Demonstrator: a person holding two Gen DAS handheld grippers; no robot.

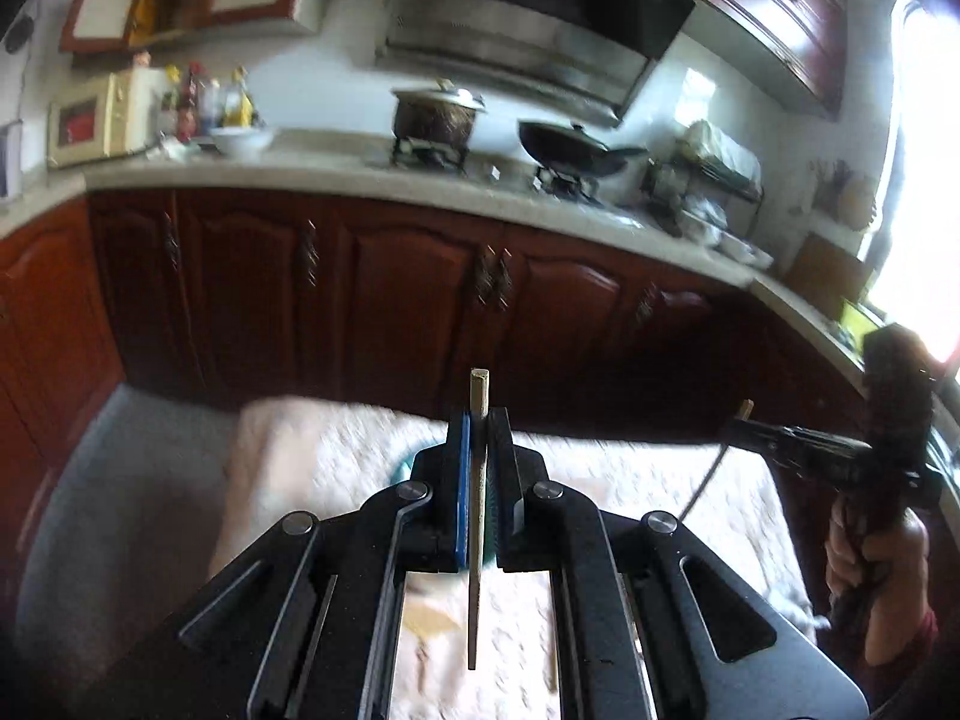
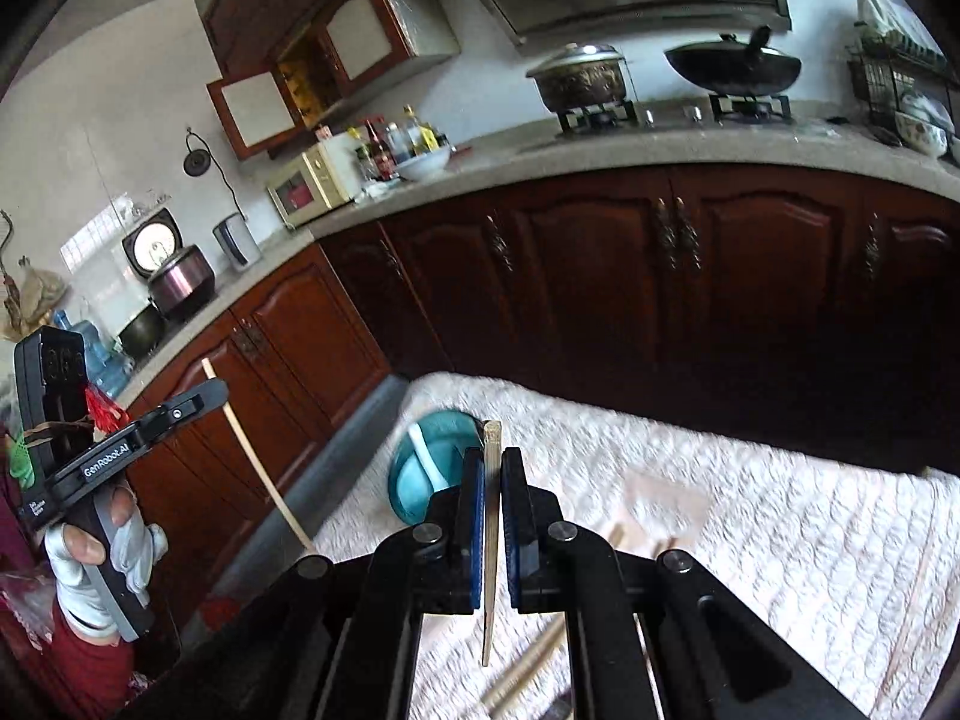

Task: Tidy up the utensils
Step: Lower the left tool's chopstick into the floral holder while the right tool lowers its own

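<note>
Left tongs [image 1: 479, 420]: pinched tight on one chopstick [image 1: 477, 516], which I hold upright, blunt end poking above the pads, thin end hanging below, clear of the table [image 1: 288, 450].

Right tongs [image 2: 493, 462]: likewise clamped on a second chopstick [image 2: 491, 540], same attitude, square top showing above the blue pads. Each pair of tongs also shows in the other's view, off to the side.

Step in hand: I judge this the carry, one stick in each hand, both lifted off the cloth-covered table. Next move calls for a receptacle; none is plainly visible, so I would look for one first, then bring both sticks together, ends aligned.

Chopsticks: pale wood or bamboo, slim, tapered, light; likely to swivel in the pads if knocked.

Also on table: teal bowl [image 2: 420, 474] with a white spoon [image 2: 427, 456] in it, near the far edge; further pale sticks [image 2: 528, 672] lying below the right tongs.
</note>
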